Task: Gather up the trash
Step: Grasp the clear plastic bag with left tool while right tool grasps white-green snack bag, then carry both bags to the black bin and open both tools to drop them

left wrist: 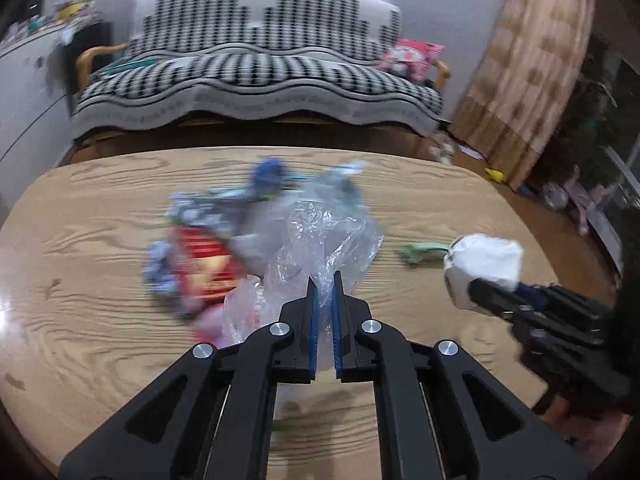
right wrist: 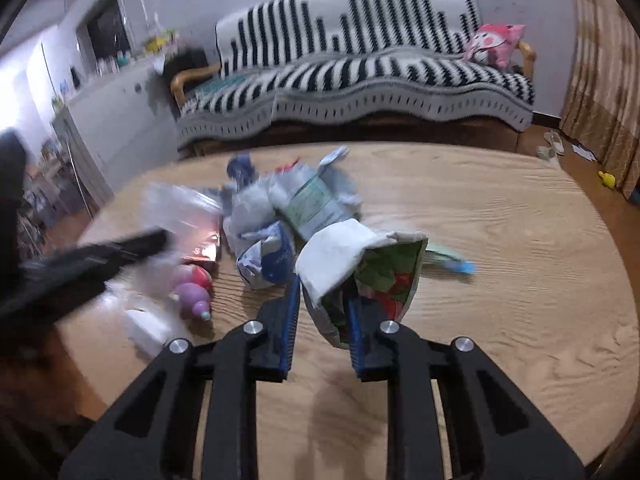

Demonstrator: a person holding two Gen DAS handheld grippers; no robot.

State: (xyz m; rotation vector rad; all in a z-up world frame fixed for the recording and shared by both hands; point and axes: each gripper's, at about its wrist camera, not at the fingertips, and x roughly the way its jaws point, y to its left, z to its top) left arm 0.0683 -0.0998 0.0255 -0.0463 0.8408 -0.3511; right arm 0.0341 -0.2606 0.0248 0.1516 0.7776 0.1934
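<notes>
Trash heap sits on my wooden table — left gripper pinches a clear plastic bag, right gripper clamps a crumpled snack packet.

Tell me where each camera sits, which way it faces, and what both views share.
Left wrist: on the left gripper, looking down its fingers at the table and sofa; it pinches a clear bag, right gripper beside it.
Right wrist: on the right gripper, facing likewise; it grips a wrapper, left gripper blurred alongside.
Shared: table, trash pile, sofa, both grippers.
</notes>
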